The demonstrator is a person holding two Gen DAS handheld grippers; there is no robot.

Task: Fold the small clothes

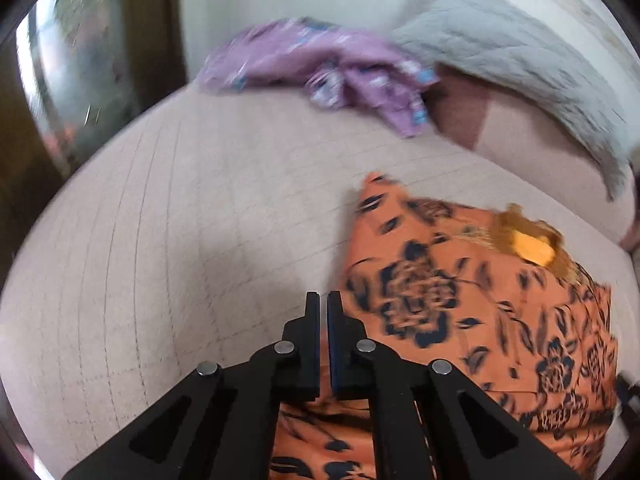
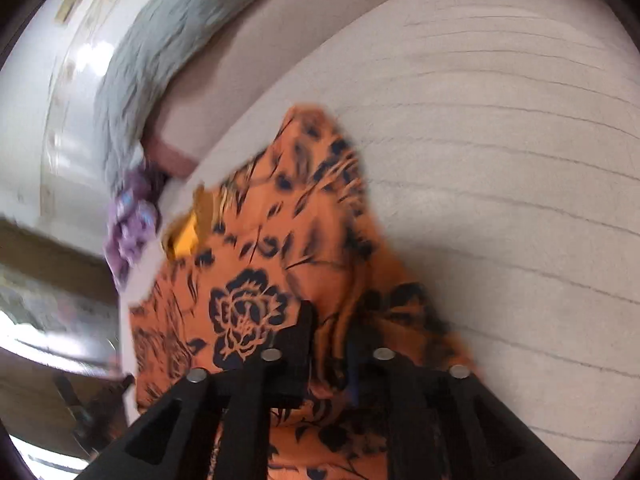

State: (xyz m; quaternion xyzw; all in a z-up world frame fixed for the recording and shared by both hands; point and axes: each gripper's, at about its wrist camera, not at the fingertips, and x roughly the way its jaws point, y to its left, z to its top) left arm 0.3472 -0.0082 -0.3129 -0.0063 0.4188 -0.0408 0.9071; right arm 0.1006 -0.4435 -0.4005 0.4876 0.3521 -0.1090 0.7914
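While both views are a bit motion-blurred, here's the rundown, everything placed relative to the orange garment:

Bed [image 1: 168, 216]: pale quilted cover with a stitched grid, lying under the orange garment and reaching out past it on every side.

Grey blanket [image 1: 504, 60]: quilted, bunched up well beyond the orange garment's far edge, by the wall.

Orange garment [image 1: 460, 300]: orange fabric with a dark flower print, spread on the bed, one pointed corner sticking out on the far side, yellow lining showing at an opening near its top.

Purple garment [image 1: 332, 72]: crumpled heap, well apart from the orange garment, right next to the grey blanket.

Left claw [image 1: 324, 300]: fingers pressed together with only a sliver between them, tips at the orange garment's near left edge; can't tell if any fabric is caught.

Right claw [image 2: 330, 320]: fingers apart, a fold of the orange garment running up between them.
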